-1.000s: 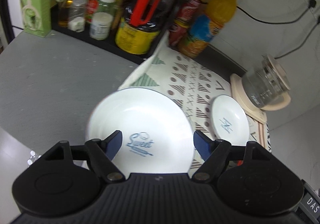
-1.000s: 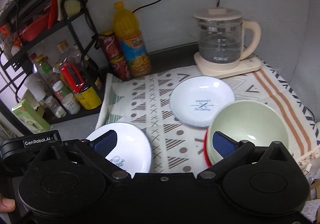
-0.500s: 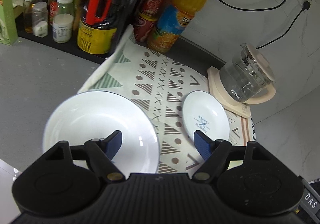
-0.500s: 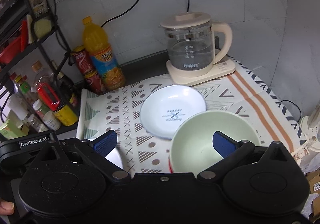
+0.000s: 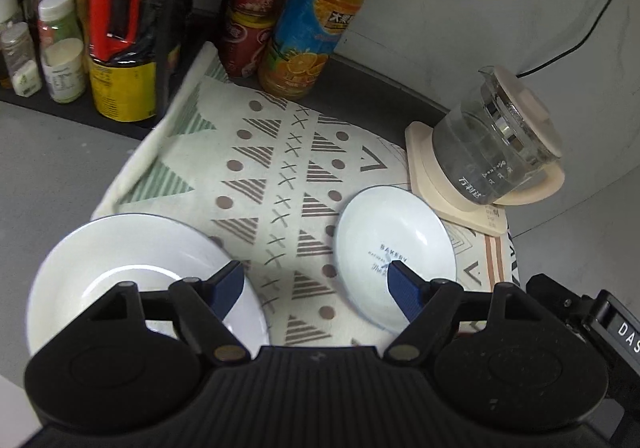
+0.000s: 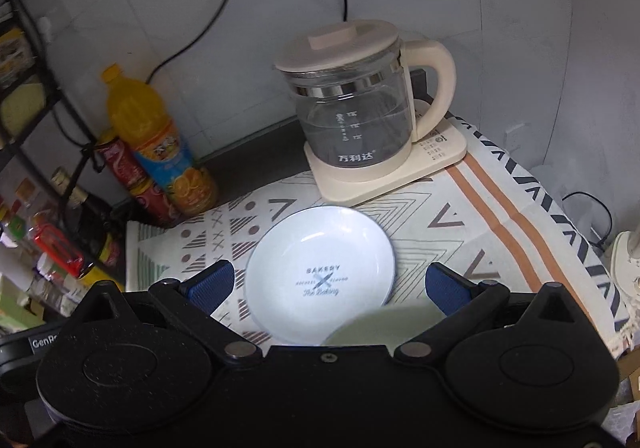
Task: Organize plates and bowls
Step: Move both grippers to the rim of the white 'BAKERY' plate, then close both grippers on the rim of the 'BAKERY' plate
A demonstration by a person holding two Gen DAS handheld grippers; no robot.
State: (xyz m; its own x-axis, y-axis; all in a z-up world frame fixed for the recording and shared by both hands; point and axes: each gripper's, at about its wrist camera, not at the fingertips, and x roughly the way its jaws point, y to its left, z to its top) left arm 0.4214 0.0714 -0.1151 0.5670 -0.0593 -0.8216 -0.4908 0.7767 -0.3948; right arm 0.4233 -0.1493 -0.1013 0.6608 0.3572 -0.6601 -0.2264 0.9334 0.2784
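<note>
Between open right gripper (image 6: 327, 284) fingers: small plate (image 6: 320, 272).

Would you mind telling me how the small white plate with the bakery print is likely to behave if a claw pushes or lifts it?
The small plate looks glazed and shows bright reflections, so it is probably slippery in the pads. It appears ceramic, so likely rigid and chippable. Lying on the patterned cloth, it may drag the cloth when pushed.

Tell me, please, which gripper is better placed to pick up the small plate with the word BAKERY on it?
Probably the right gripper. Its open jaws frame the small BAKERY plate almost centrally. In the left gripper view, only one finger overlaps that plate, and the other sits over the large white plate.
</note>
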